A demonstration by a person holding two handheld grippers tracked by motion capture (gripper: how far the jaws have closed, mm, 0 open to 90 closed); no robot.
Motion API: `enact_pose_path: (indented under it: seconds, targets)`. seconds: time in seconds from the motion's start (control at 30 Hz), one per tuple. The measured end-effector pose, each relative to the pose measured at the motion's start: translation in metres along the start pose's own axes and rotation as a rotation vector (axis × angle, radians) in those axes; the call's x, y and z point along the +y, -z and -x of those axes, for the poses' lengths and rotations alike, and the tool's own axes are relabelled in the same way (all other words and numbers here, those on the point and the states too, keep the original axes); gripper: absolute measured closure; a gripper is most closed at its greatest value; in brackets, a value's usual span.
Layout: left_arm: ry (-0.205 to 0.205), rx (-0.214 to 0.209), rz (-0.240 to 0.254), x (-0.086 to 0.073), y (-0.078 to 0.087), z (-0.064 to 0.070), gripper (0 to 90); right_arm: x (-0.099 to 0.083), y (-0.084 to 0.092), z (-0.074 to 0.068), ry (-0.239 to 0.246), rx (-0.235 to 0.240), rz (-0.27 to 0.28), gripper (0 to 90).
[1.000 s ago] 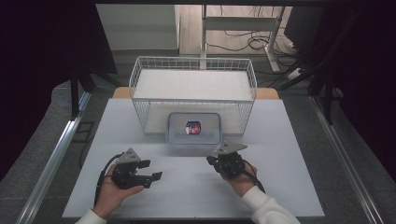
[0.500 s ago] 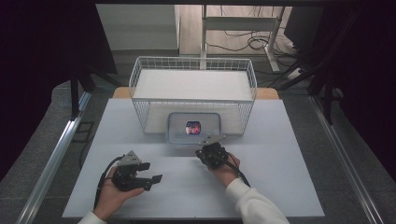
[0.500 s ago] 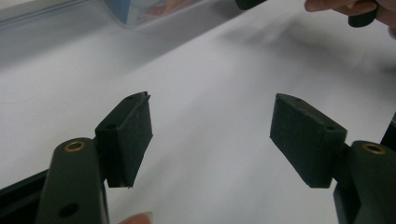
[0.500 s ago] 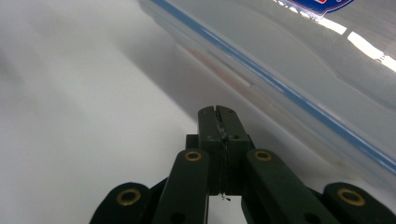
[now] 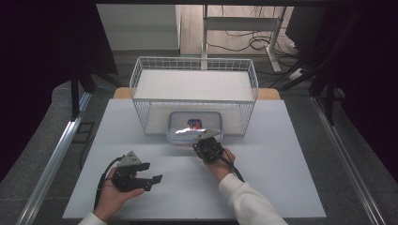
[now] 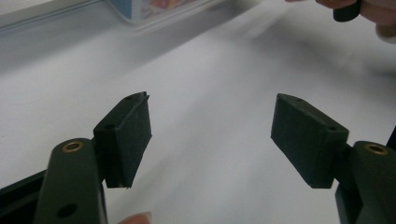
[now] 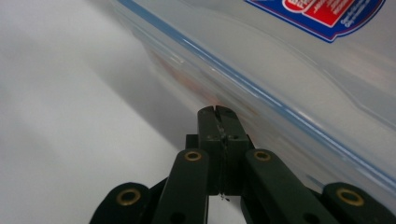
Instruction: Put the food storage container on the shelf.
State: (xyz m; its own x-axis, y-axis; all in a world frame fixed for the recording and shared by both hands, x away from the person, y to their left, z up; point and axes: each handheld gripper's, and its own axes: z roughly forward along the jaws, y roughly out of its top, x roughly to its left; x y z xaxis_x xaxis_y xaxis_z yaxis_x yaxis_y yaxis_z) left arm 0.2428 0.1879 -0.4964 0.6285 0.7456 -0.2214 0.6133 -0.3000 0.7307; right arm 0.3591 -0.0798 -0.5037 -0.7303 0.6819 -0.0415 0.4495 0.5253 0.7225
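The clear lidded container (image 5: 195, 126) sits on the tabletop (image 5: 281, 154) against the wire basket's (image 5: 195, 93) near side, long axis across. The right tongs (image 5: 205, 142), pinched shut on nothing, point at its near edge; the left tongs (image 5: 151, 171) wait wide and empty, well apart.

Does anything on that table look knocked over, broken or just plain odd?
Nothing stands out. The clear plastic box sits flat on the white table with its lid on, right in front of the upright wire basket. The right gripper, jaws shut, is up against the box's near edge; the left gripper is open.
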Motion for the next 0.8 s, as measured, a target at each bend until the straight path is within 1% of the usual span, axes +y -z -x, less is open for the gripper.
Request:
enact_pose_path:
  seconds: [0.07,0.17,0.23,0.37,0.47,0.53,0.63,0.8]
  targets:
    - [-0.001,0.001,-0.002,0.000,0.000,0.000,28.6,0.005,0.001,0.001,-0.002,-0.005,0.012,88.8]
    - [-0.002,0.001,-0.002,0.000,0.000,0.000,28.6,0.011,0.000,0.005,-0.035,-0.010,0.025,88.8]
    - [0.000,0.002,0.001,0.000,0.001,-0.001,28.6,0.013,-0.003,0.008,-0.060,-0.007,0.022,88.8]
    - [0.014,-0.010,0.003,0.001,0.000,-0.002,28.6,0.018,-0.008,0.011,-0.078,-0.012,0.024,88.8]
    - [0.012,-0.009,0.004,0.001,0.001,-0.002,28.6,0.022,-0.012,0.014,-0.080,-0.028,0.020,88.8]
    - [0.013,-0.009,0.007,0.001,0.001,-0.003,28.6,0.024,-0.013,0.017,-0.079,-0.048,0.014,88.7]
    - [0.012,-0.010,0.006,0.001,0.001,-0.003,28.6,0.027,-0.014,0.024,-0.101,-0.068,0.004,88.8]
    - [0.010,-0.011,0.003,0.001,0.001,-0.004,28.6,0.031,-0.017,0.034,-0.126,-0.082,0.000,88.8]
